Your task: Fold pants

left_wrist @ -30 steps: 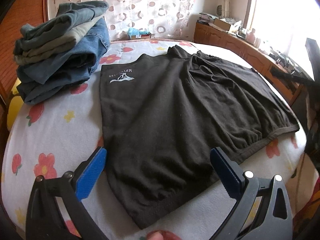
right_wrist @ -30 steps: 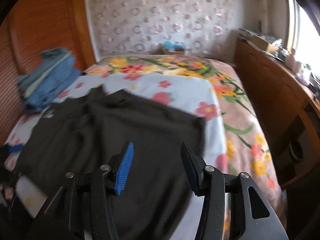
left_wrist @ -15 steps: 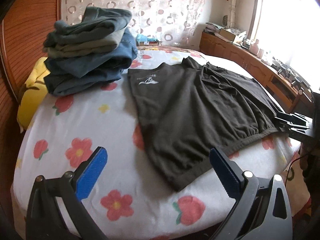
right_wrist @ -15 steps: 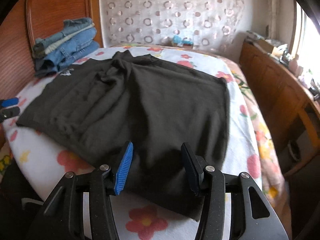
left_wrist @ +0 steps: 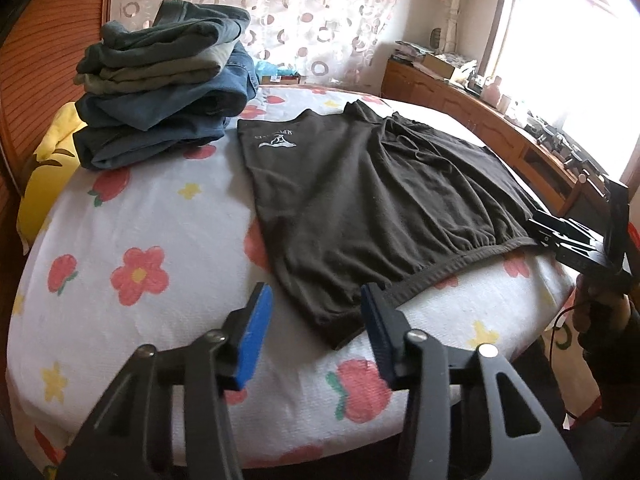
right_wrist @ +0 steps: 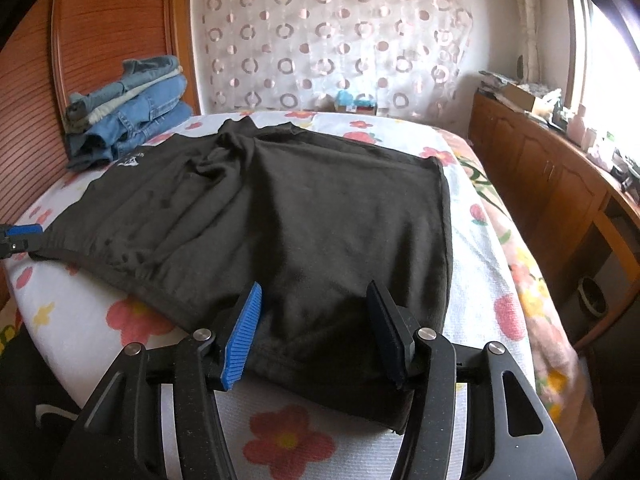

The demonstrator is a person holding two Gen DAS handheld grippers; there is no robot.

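A pair of dark brown shorts-style pants [left_wrist: 360, 192] lies spread flat on the flowered bed, waistband toward me, a white logo near the far left hem. My left gripper [left_wrist: 316, 312] is open and empty, its fingers on either side of the near left waistband corner, just above the cloth. My right gripper [right_wrist: 314, 308] is open and empty over the near right part of the pants [right_wrist: 280, 216]. The right gripper also shows in the left wrist view [left_wrist: 560, 236] at the waistband's right end.
A stack of folded jeans and trousers [left_wrist: 160, 88] sits at the bed's far left by the wooden headboard [right_wrist: 100, 40]. A yellow pillow [left_wrist: 44, 176] lies beside it. A wooden cabinet [right_wrist: 560, 184] with clutter runs along the right wall under the window.
Both grippers have drawn back to the near edge of the bed and settled at the waistband corners. The left gripper's jaws have narrowed but stay open. The pants lie still.
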